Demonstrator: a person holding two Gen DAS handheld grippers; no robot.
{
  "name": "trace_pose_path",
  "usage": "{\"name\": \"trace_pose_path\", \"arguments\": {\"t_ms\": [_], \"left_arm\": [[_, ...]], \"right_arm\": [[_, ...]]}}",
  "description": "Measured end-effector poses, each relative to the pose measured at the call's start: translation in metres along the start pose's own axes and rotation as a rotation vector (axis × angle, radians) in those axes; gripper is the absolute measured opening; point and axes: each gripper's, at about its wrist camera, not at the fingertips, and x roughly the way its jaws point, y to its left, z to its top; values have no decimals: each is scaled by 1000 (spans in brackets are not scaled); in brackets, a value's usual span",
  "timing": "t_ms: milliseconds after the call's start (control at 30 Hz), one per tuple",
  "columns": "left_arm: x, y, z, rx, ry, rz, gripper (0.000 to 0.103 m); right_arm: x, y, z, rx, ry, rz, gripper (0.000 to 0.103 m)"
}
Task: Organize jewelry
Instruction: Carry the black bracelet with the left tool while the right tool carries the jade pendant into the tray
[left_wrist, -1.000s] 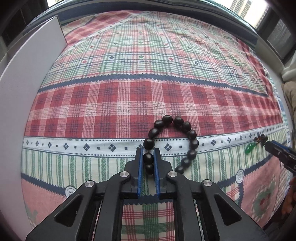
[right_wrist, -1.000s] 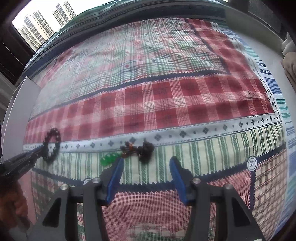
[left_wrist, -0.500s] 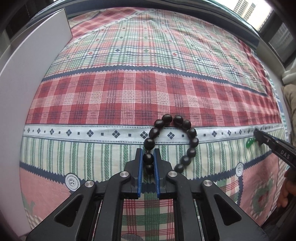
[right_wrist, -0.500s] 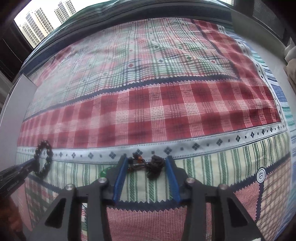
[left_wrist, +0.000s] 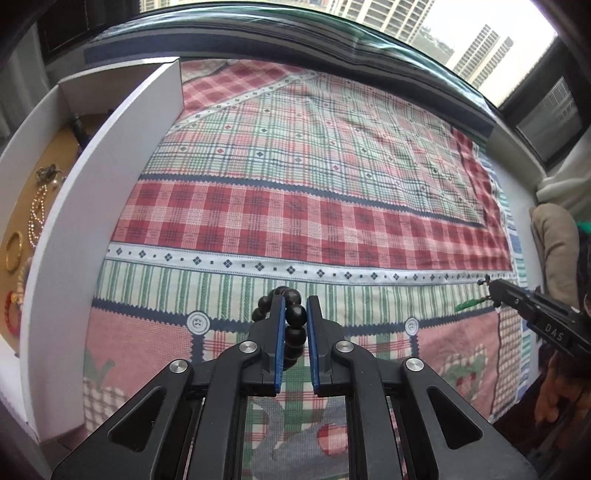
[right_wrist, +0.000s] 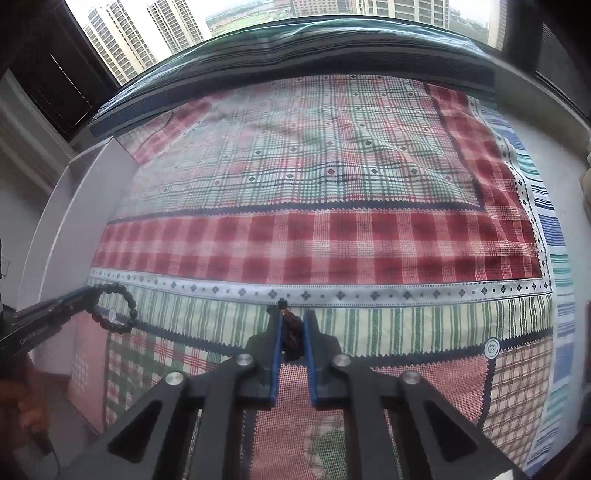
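Observation:
My left gripper (left_wrist: 295, 302) is shut on a black bead bracelet (left_wrist: 263, 303), which hangs from the blue pads above the plaid cloth (left_wrist: 332, 184). In the right wrist view the left gripper (right_wrist: 86, 293) comes in from the left with the bracelet (right_wrist: 123, 314) looping below it. My right gripper (right_wrist: 293, 315) is shut on a dark knotted cord with red-brown beads (right_wrist: 291, 334), held off the cloth (right_wrist: 332, 240). From the left wrist view the right gripper (left_wrist: 493, 291) shows at the right edge, and a green pendant (left_wrist: 466, 305) dangles from that cord.
A white open box (left_wrist: 110, 184) stands along the cloth's left side, holding pearls (left_wrist: 37, 214), a gold bangle (left_wrist: 14, 251) and red beads (left_wrist: 9, 306). A window ledge runs along the back. A hand (left_wrist: 557, 398) and a beige cushion (left_wrist: 554, 243) sit at the right.
Both grippers rose off the cloth. The bracelet left the surface and now hangs. The right jaws closed on the beaded cord and lifted it. The box's inside came into view.

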Motion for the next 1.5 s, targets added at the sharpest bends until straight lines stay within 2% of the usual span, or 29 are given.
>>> {"name": "trace_pose_path", "arguments": {"t_ms": [333, 600, 800, 967, 1167, 1333, 1500], "left_arm": [[-93, 59, -19, -152, -46, 96, 9], [-159, 130, -32, -346, -113, 175, 9], [-190, 184, -34, -469, -164, 247, 9], [-192, 223, -32, -564, -184, 281, 9], [-171, 247, -28, -640, -174, 277, 9], [-151, 260, -27, -673, -150, 275, 9], [-128, 270, -29, -694, -119, 284, 9]], "right_arm": [[-44, 92, 10, -195, -24, 110, 11], [-52, 191, 34, -380, -12, 234, 11], [-49, 277, 47, -497, 16, 347, 11], [-43, 353, 61, -611, 36, 441, 11], [-25, 428, 73, -721, 83, 515, 11], [-4, 466, 73, -792, 153, 528, 11], [29, 483, 64, -848, 224, 494, 11]]}}
